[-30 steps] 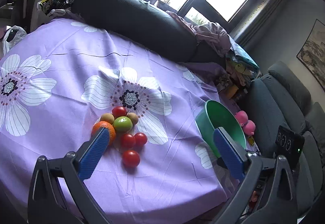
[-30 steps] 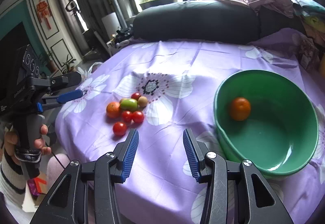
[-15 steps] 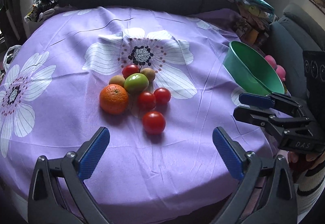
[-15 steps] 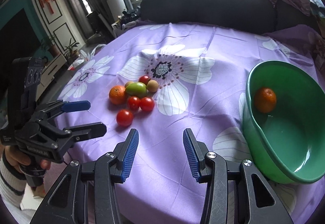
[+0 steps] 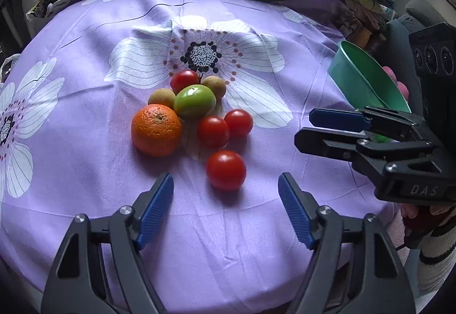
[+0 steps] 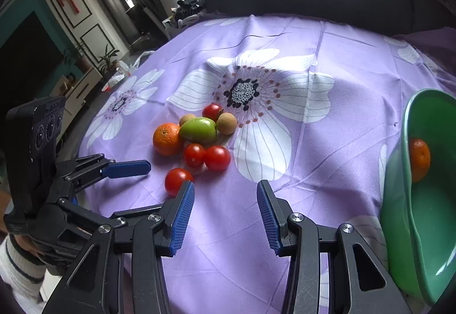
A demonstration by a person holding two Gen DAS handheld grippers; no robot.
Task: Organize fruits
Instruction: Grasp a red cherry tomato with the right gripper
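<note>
Left wrist view: the left claw (image 5: 225, 201), closing with nothing gripped, hangs over a glossy round tomato (image 5: 226, 170) near the worktop's (image 5: 85, 171) front edge.

Right wrist view: the right claw (image 6: 225, 217) stands partly open, empty; a dimpled orange (image 6: 419, 159) lies inside the smooth green bowl (image 6: 404, 228) at the right edge.

The raised letters "DAS" are read on the black body of the right gripper (image 5: 310, 128), as it is seen from the left wrist view, near the right edge of the tabletop (image 5: 85, 29). In the right wrist view, pale lettering beginning "Gen" is made out on the black body of the left gripper (image 6: 142, 180), low at the left of the picture; the rest of that word is hidden behind the near gripper's frame. A further small line of print on the same body, toward its left end, is too small to be read. No other text, label or number can be read.
</note>
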